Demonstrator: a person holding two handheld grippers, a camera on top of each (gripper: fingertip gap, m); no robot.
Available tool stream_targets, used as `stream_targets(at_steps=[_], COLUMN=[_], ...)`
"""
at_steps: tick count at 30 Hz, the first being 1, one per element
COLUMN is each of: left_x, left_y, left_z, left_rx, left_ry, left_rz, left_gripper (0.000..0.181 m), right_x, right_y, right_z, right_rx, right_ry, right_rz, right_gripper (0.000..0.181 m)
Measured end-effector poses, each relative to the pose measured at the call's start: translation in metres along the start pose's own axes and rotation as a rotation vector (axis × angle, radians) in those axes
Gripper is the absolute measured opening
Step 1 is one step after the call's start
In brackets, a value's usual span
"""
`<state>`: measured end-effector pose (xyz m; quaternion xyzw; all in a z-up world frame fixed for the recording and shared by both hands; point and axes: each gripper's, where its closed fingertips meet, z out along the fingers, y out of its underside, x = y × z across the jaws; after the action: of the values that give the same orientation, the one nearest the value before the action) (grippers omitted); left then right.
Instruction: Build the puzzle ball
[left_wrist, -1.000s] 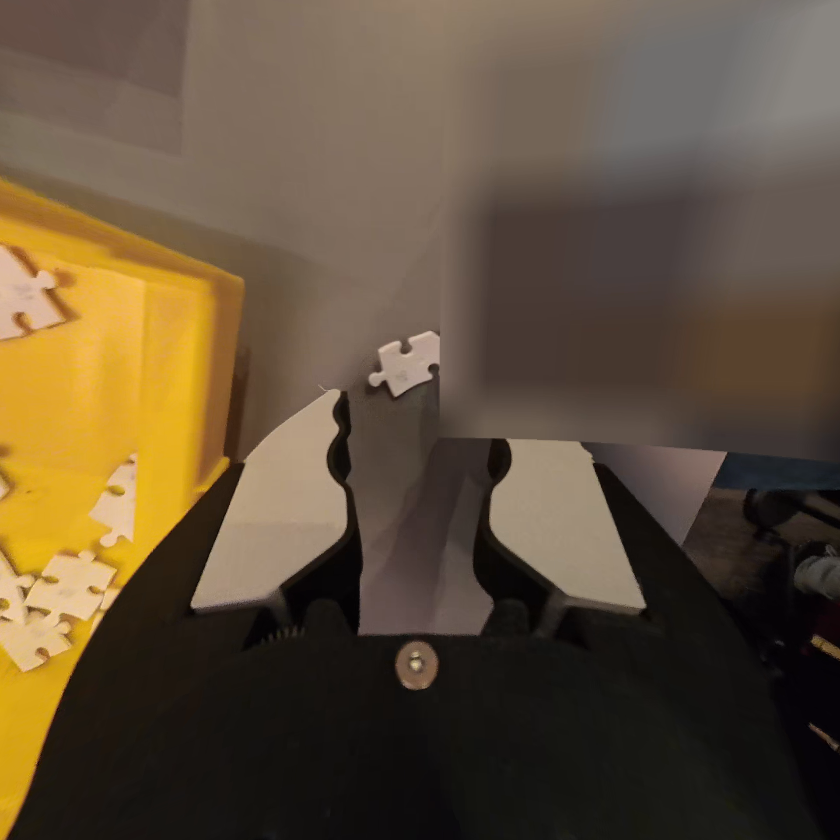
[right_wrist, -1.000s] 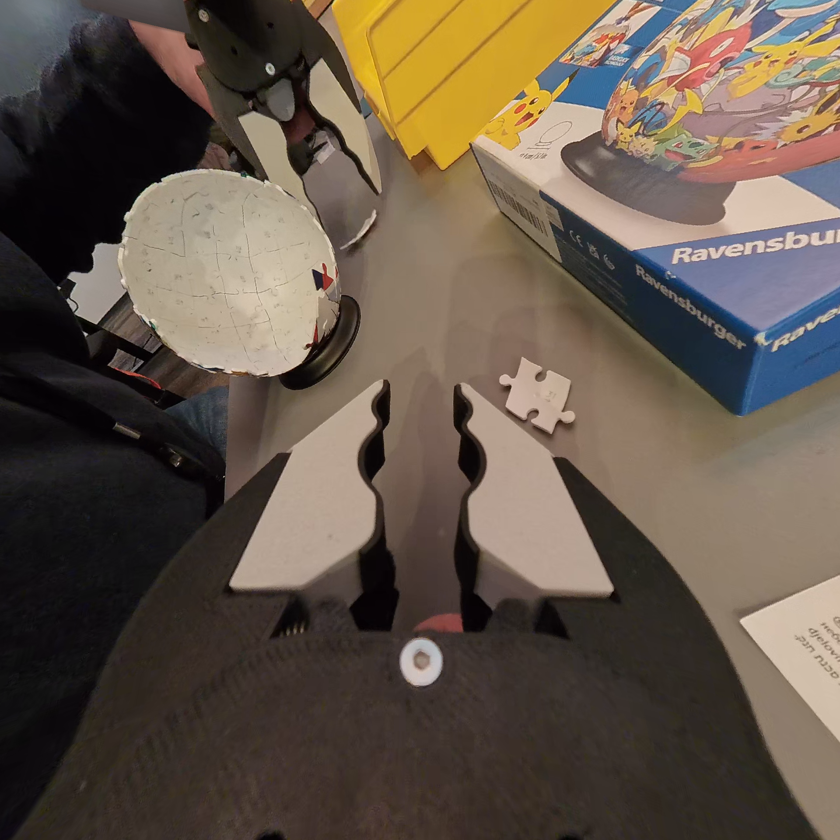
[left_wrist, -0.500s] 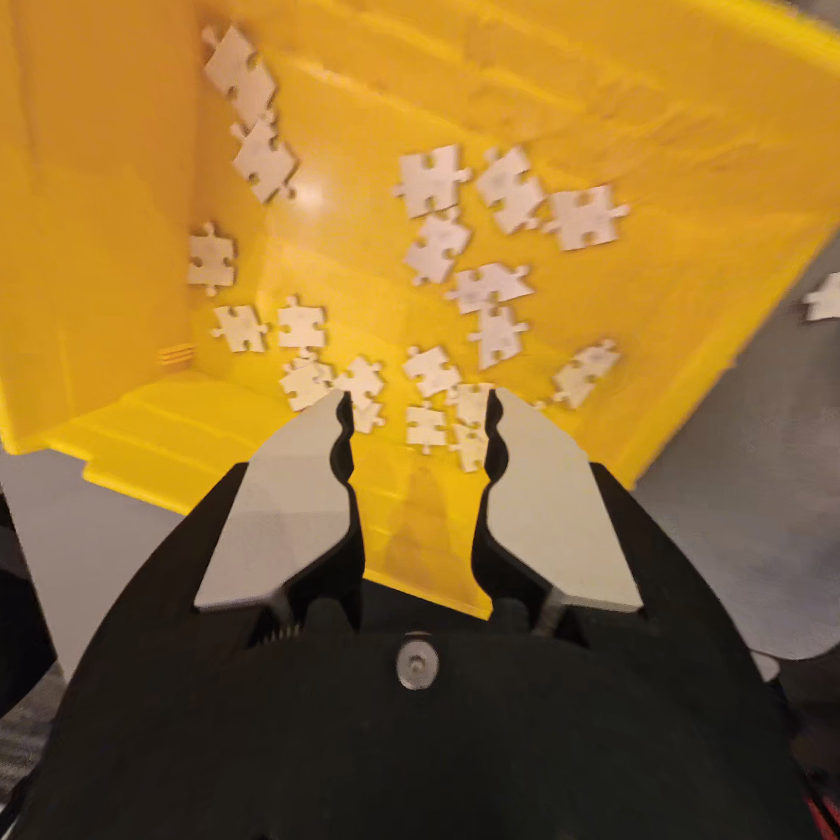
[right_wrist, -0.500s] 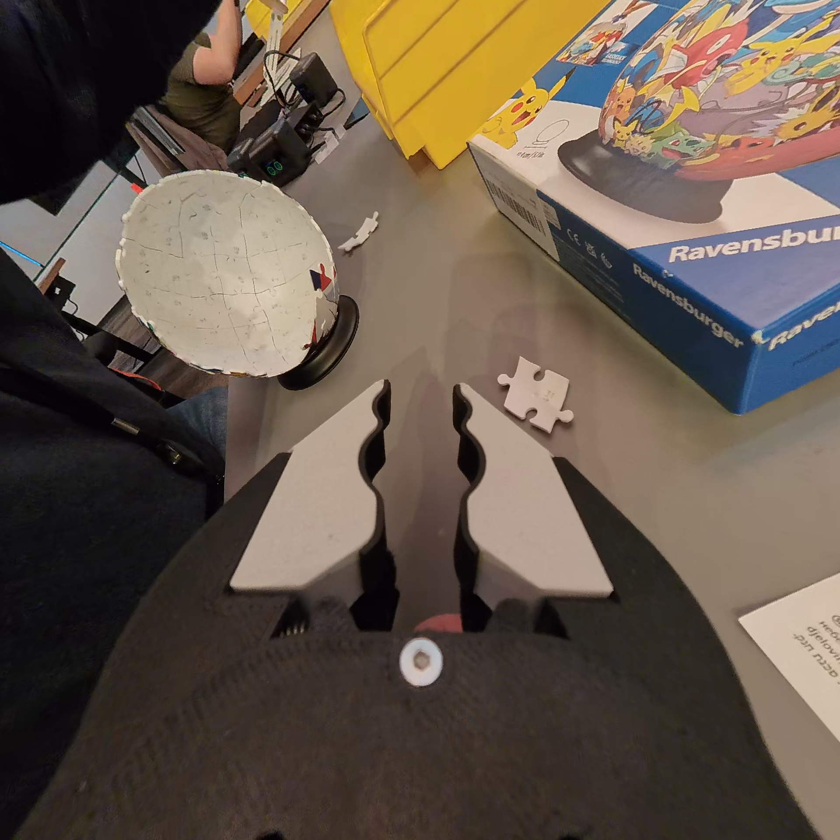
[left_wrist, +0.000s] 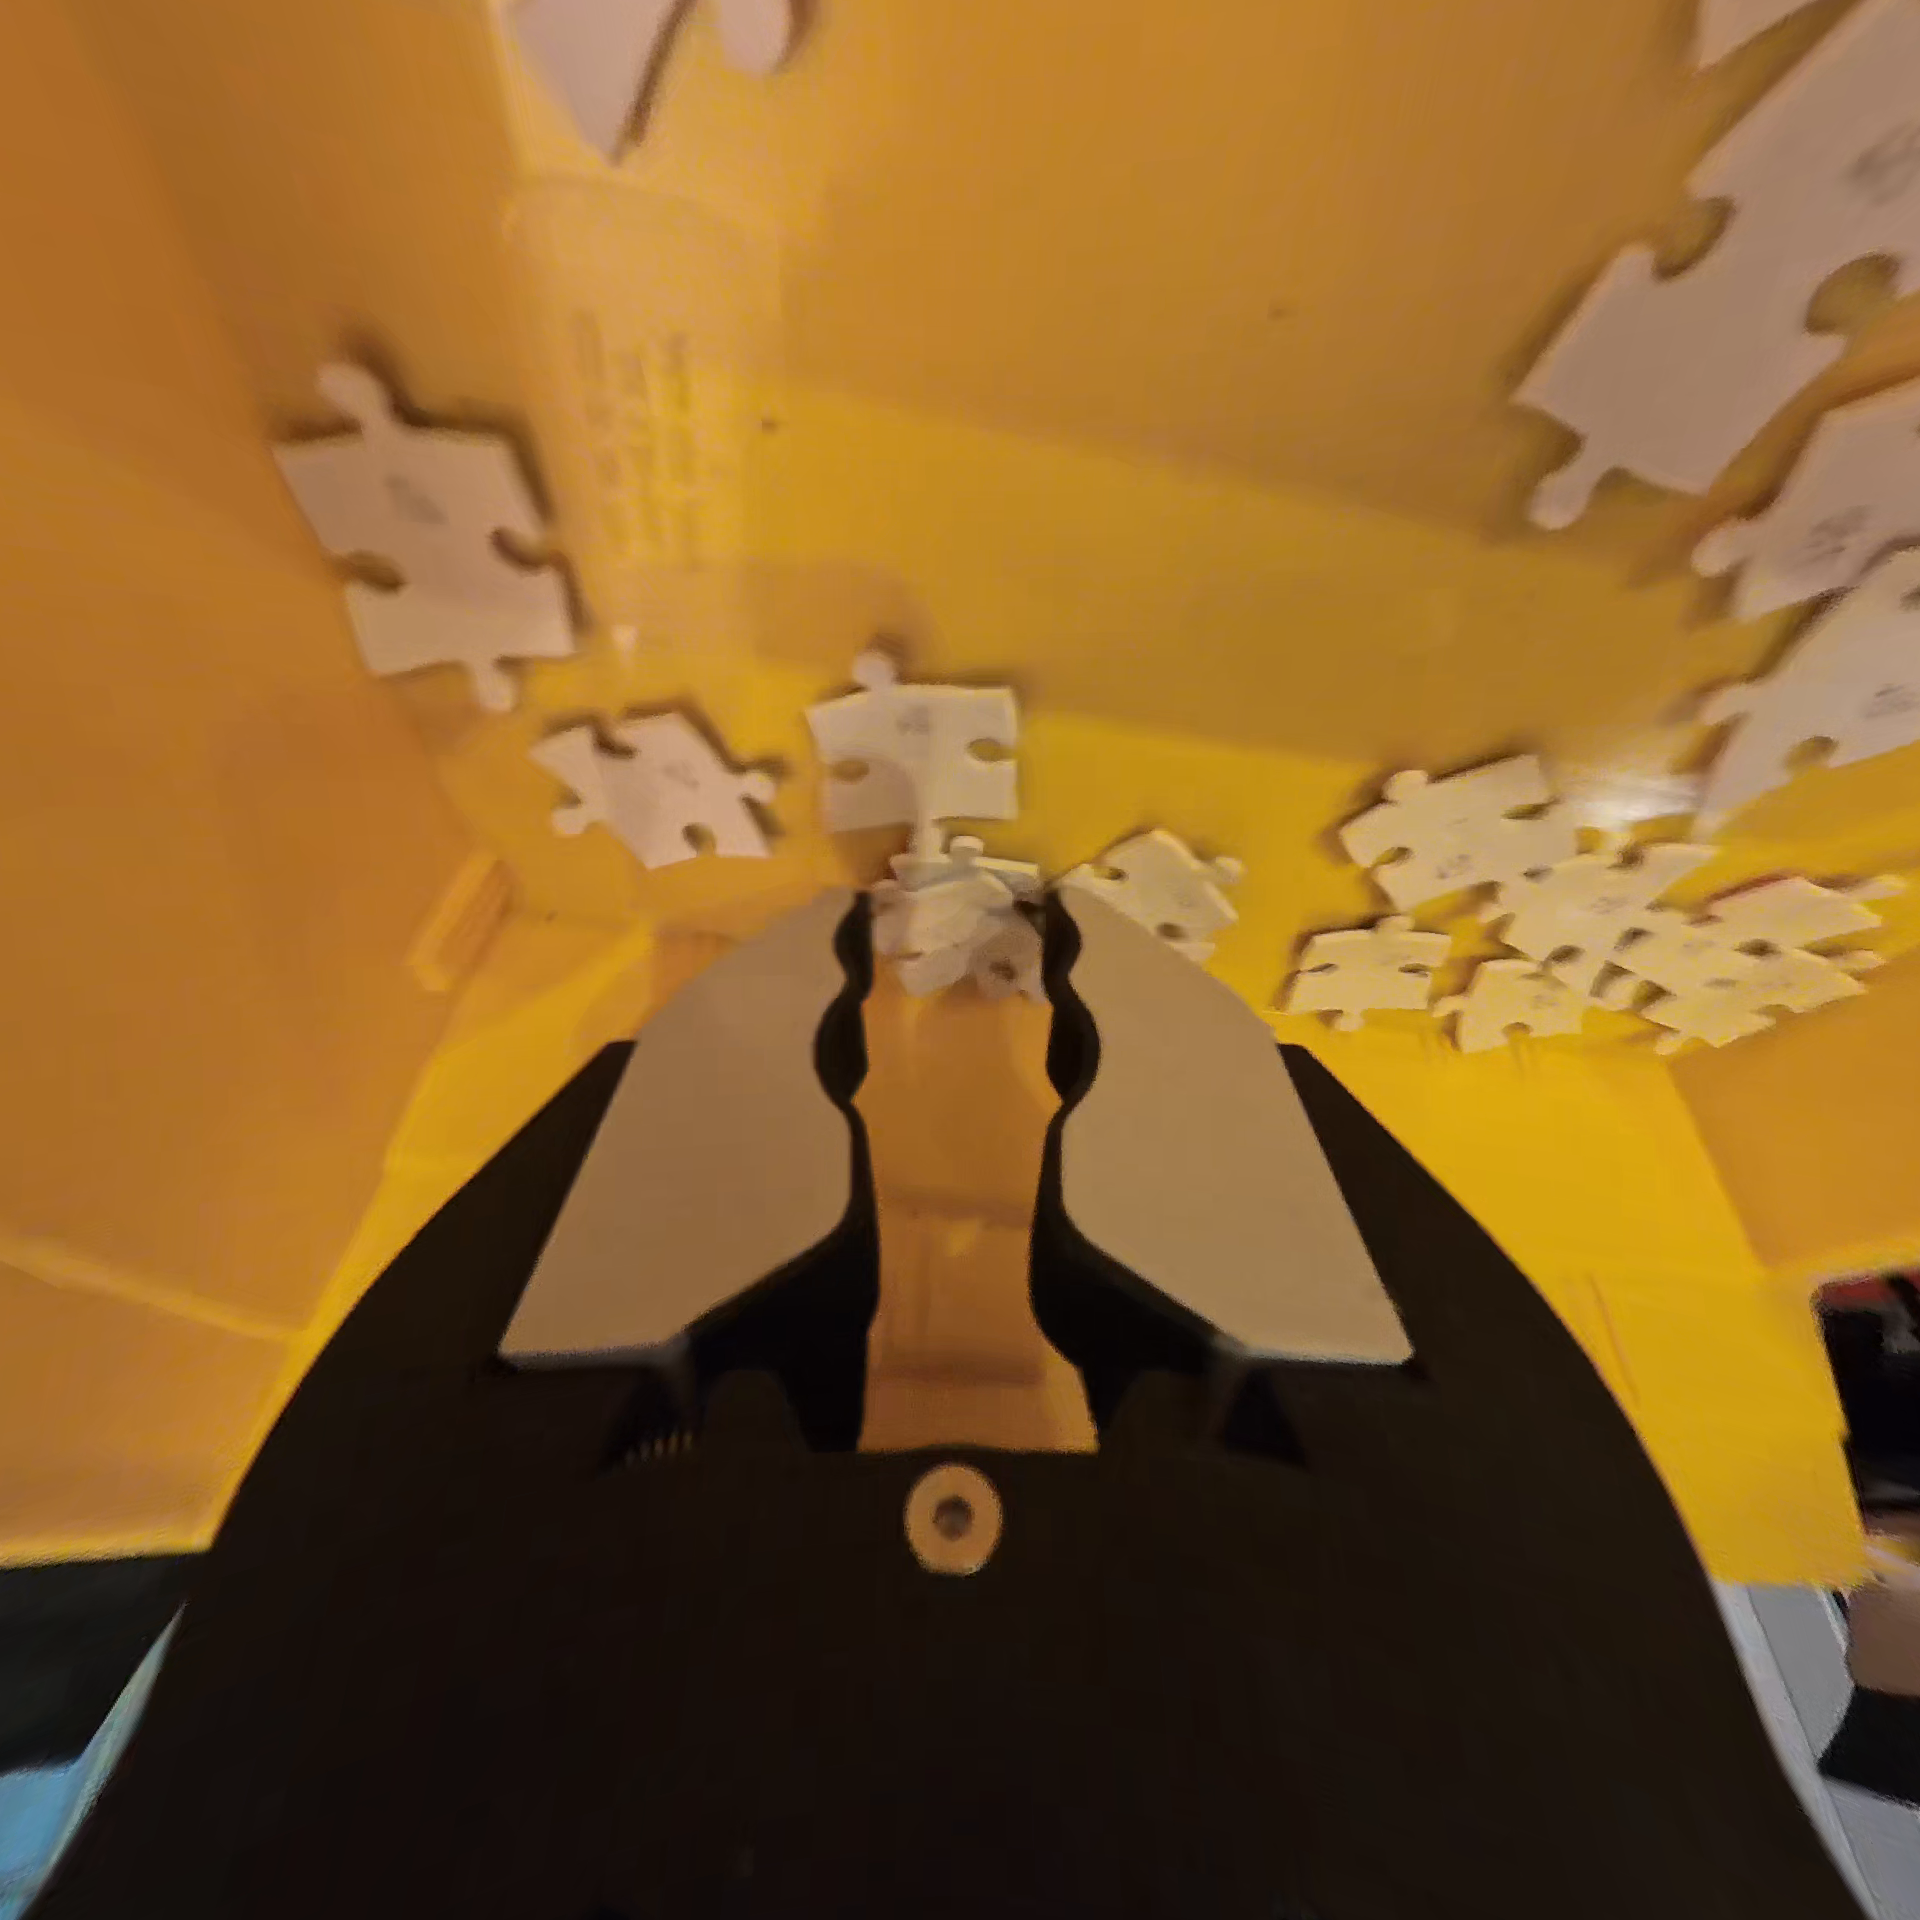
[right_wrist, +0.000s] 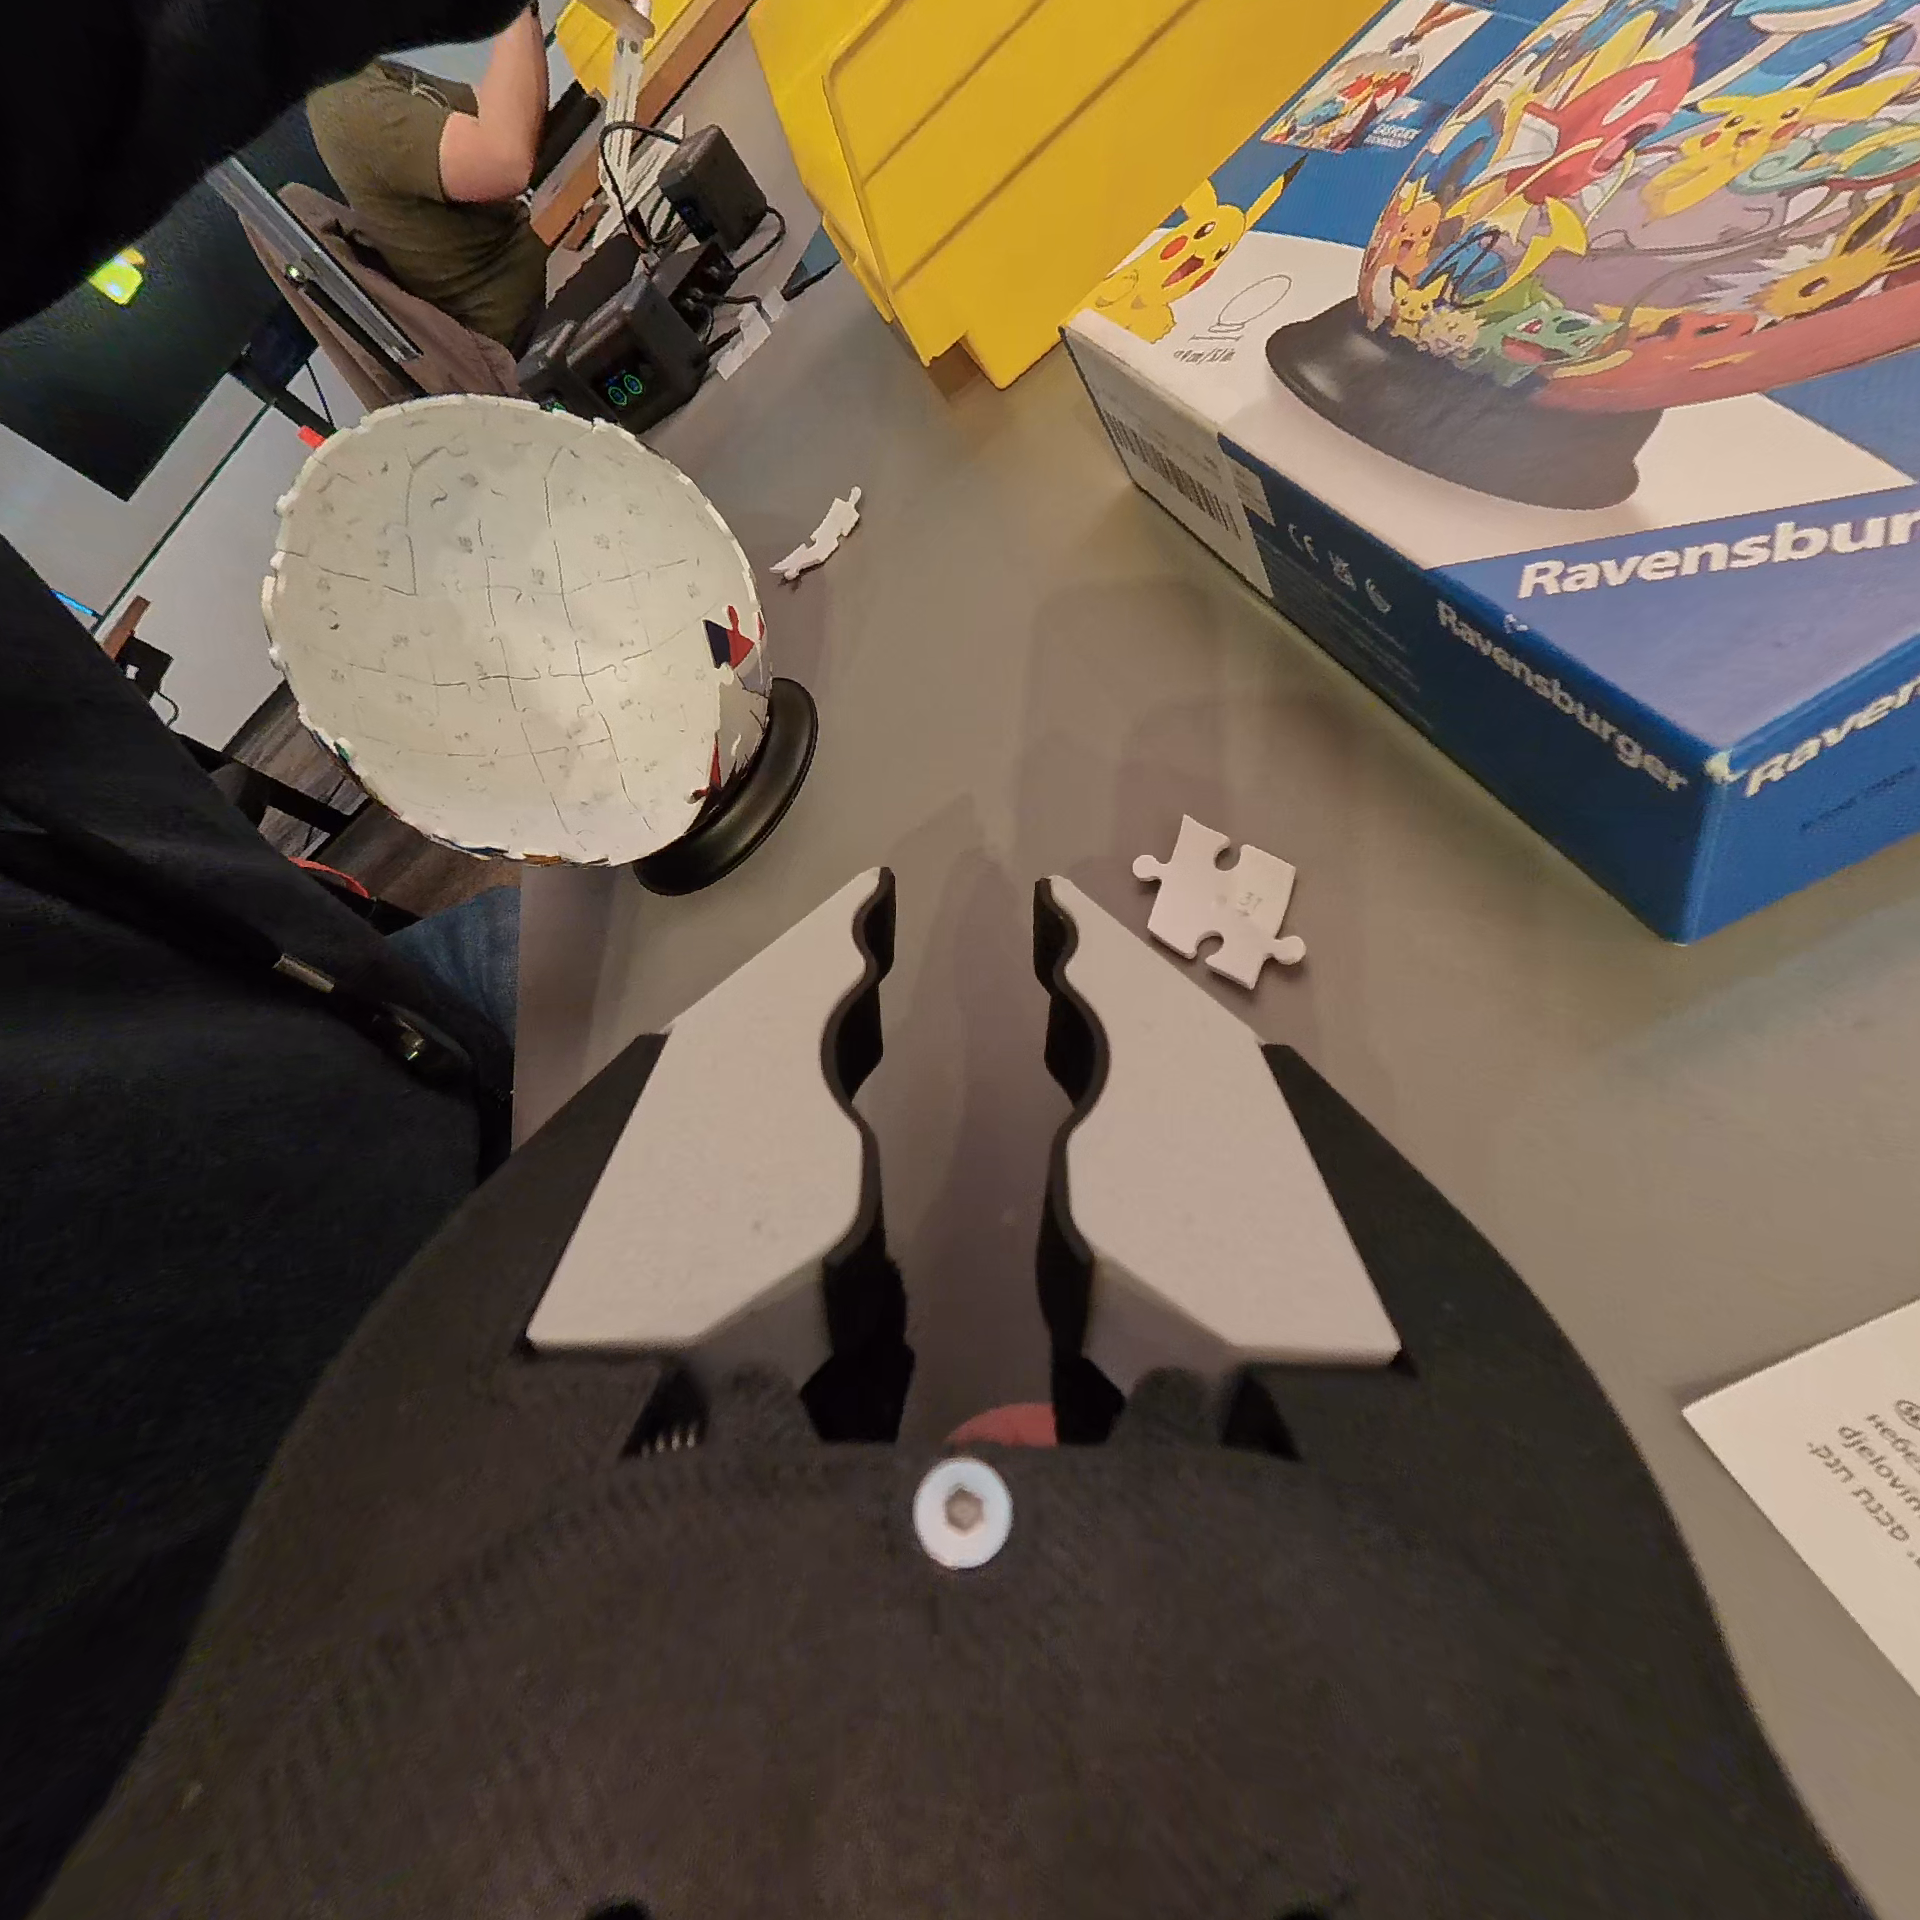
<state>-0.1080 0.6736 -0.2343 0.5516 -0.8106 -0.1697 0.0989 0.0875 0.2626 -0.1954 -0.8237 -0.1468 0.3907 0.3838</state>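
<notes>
My left gripper (left_wrist: 951, 920) is open inside the yellow bin (left_wrist: 1039, 436), its tips on either side of a small heap of white puzzle pieces (left_wrist: 961, 925). Several more white pieces (left_wrist: 920, 764) lie face down across the bin floor. In the right wrist view the half-built puzzle ball (right_wrist: 499, 634) rests tilted on its black stand (right_wrist: 753, 784), white inside facing me. My right gripper (right_wrist: 964, 899) is open and empty above the grey table (right_wrist: 1455, 1143). A loose white piece (right_wrist: 1226, 909) lies just right of its tips; another piece (right_wrist: 821, 535) lies farther off.
The blue puzzle box (right_wrist: 1558, 468) lies at the right, with the yellow bin (right_wrist: 997, 177) behind it. A white leaflet (right_wrist: 1829, 1486) sits at the lower right. My dark sleeve (right_wrist: 156, 1039) fills the left. A seated person (right_wrist: 436, 135) and dark equipment (right_wrist: 644, 343) are beyond the table. About 45 centimetres separates my left fingertips from my right. The loose white piece (right_wrist: 1226, 909) lies some 4 centimetres from my right tips, 45 centimetres from my left tips.
My left gripper swung from the table by the ball over to the yellow bin and went down into it, close to the pieces. My right gripper has stayed put.
</notes>
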Motion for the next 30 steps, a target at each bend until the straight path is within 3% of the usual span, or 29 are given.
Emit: stream_targets(at_steps=[9,13,16,20,24,30], left_x=[0.008,0.013,0.019,0.013,-0.001,-0.012], left_y=[-0.001,-0.014,-0.039,-0.058,-0.046,-0.011], left_z=[-0.001,-0.015,-0.034,-0.050,-0.058,-0.050], left_rx=[0.046,0.147,0.290,0.413,0.428,0.286], left_ry=[0.075,0.101,0.172,0.194,0.133,0.036], left_rz=[-0.011,-0.028,-0.067,-0.108,-0.130,-0.103], left_gripper=[0.023,0.023,0.024,0.045,0.042,0.039], right_x=[-0.001,-0.001,-0.001,0.000,0.000,0.000], right_y=[-0.001,-0.001,0.000,0.000,0.000,0.000], right_z=[-0.001,-0.001,0.000,0.000,0.000,0.000], right_rx=[0.005,0.006,0.003,0.002,0.002,0.002], right_ry=[-0.003,-0.003,-0.002,0.000,0.000,-0.002], right_rz=[-0.002,-0.002,-0.001,0.000,0.001,0.002], right_gripper=[0.025,0.025,0.025,0.025,0.025,0.025])
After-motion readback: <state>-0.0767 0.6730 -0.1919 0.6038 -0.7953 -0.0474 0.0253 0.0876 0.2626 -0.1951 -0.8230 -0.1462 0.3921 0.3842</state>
